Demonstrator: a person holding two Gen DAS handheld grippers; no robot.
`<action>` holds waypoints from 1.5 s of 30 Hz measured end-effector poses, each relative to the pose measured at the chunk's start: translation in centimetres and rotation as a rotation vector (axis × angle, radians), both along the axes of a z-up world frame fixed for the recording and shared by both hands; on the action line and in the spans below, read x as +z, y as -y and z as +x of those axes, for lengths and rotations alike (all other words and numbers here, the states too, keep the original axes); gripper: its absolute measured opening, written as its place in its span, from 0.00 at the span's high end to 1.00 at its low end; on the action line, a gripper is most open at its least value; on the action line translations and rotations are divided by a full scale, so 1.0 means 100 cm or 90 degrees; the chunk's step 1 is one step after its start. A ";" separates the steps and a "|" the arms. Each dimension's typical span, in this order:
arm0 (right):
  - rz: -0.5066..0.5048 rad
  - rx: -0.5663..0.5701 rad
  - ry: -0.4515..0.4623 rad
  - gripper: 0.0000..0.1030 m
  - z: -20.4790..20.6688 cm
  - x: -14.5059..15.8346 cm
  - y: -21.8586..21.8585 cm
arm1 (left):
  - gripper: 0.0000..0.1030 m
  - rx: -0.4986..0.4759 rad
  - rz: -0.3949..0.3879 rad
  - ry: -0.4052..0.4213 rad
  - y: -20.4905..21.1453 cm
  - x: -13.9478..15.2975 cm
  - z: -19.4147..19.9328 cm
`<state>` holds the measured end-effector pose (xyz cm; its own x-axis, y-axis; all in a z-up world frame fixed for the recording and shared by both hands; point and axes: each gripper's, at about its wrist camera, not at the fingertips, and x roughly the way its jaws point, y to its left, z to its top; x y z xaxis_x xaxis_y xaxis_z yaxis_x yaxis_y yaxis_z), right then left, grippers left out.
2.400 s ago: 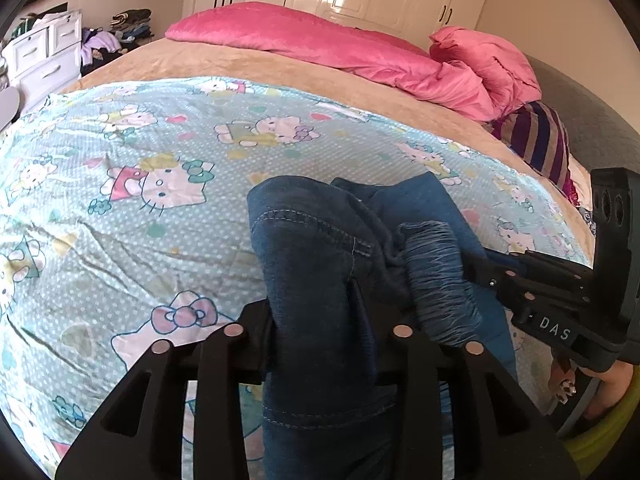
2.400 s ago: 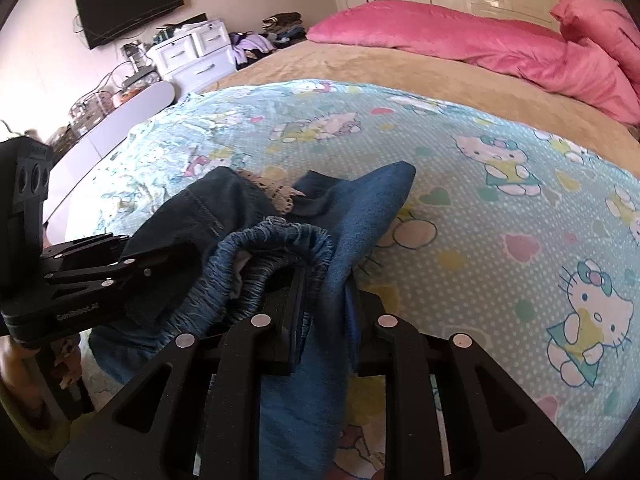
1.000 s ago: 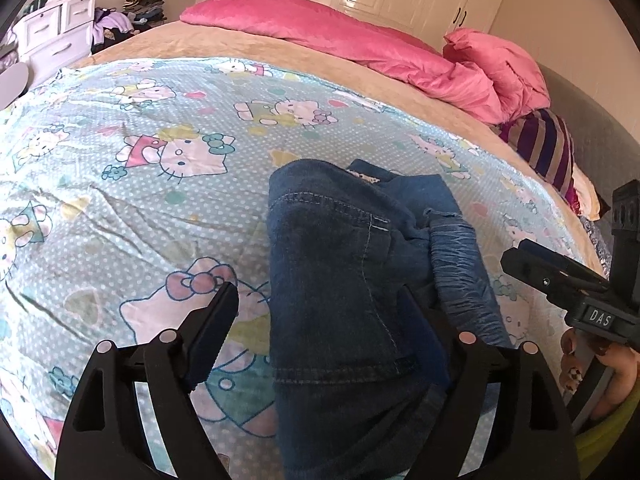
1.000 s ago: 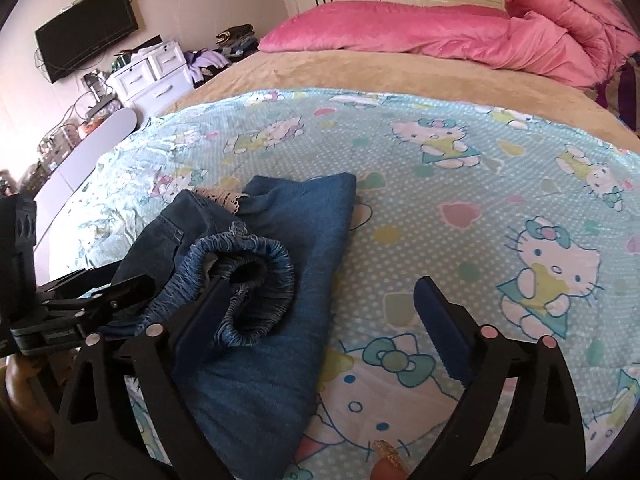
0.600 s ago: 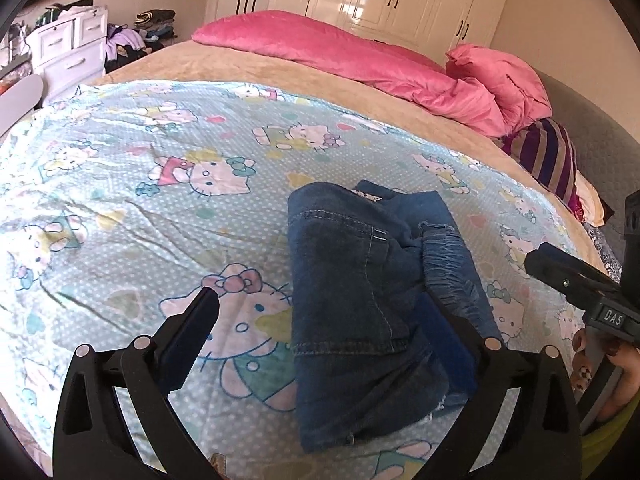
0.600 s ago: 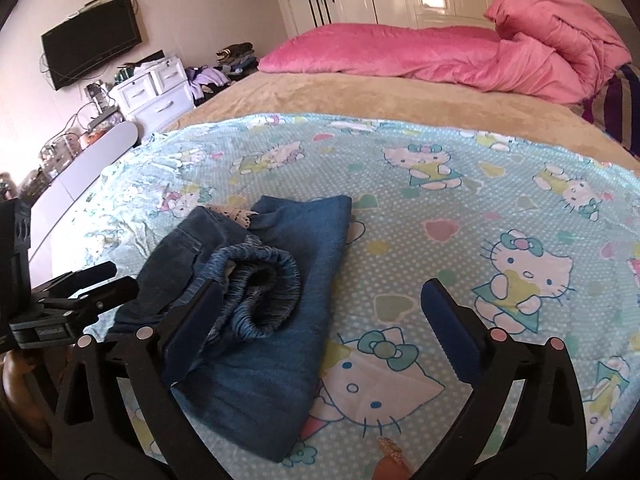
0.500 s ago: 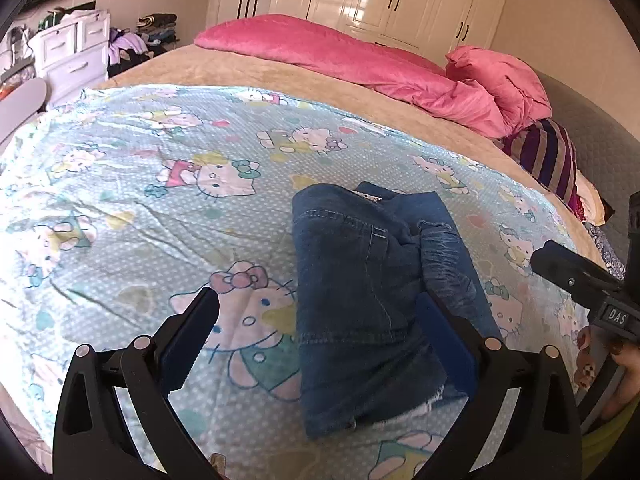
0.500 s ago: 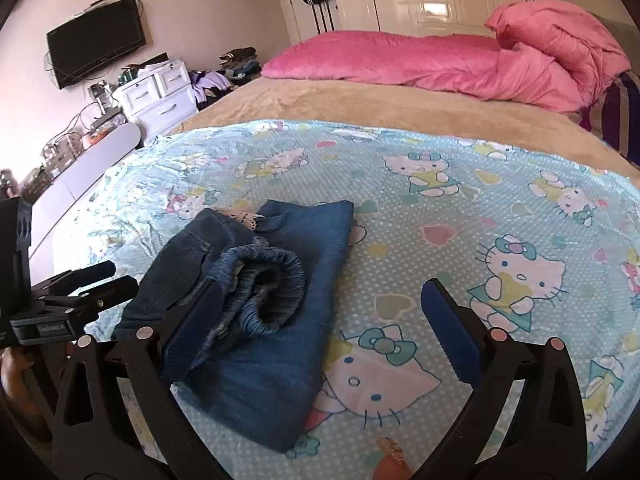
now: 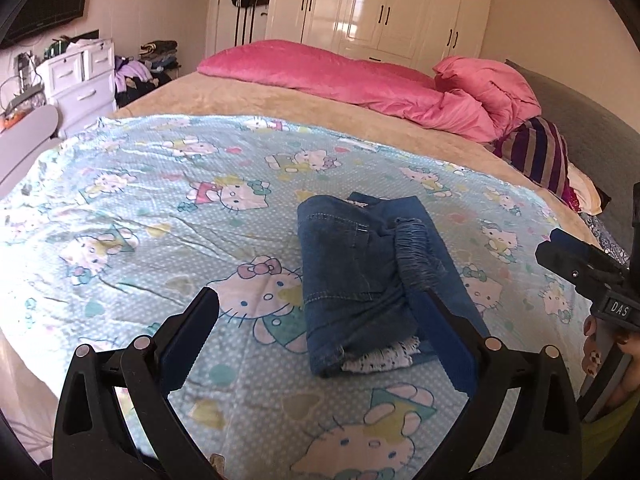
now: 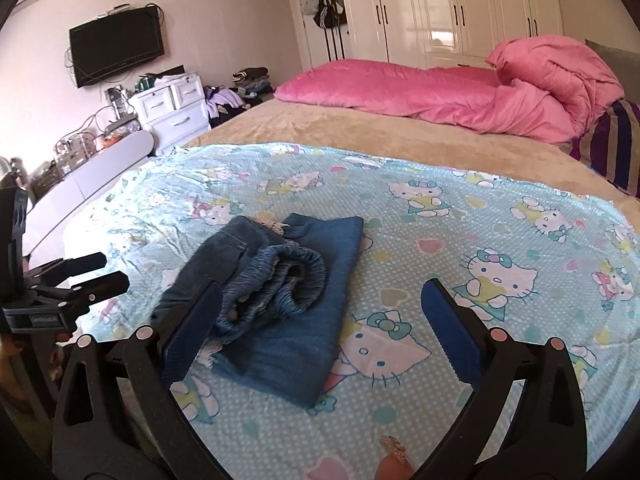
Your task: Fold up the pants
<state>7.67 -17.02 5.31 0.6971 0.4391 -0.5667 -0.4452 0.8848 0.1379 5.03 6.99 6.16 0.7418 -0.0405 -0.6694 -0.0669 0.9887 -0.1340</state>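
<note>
Both tongs, left and right, released, level, near the folded blue denim pants on the cartoon-cat bedsheet.

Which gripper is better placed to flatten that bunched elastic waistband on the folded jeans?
Probably the right gripper: the bunched waistband lies just ahead of its open left finger. It sits on the jeans' far side from the left gripper.

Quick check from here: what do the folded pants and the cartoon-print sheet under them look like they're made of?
The pants look like blue denim: matte twill surface, pale contrast stitching, a frayed whitish hem, and a gathered elastic-looking waistband. The printed sheet looks like thin woven cotton or a blend, slightly shiny, with fine creases; the exact fibre is unclear.
</note>
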 end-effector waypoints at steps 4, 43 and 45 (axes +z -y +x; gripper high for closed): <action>0.001 0.009 0.013 0.09 -0.018 0.007 0.002 | 0.04 -0.005 0.011 0.011 0.004 0.011 -0.018; -0.055 -0.001 -0.075 0.09 -0.072 -0.053 -0.001 | 0.04 -0.003 0.021 -0.094 0.018 -0.051 -0.067; -0.054 -0.002 -0.074 0.09 -0.072 -0.053 0.000 | 0.04 -0.002 0.024 -0.097 0.018 -0.052 -0.066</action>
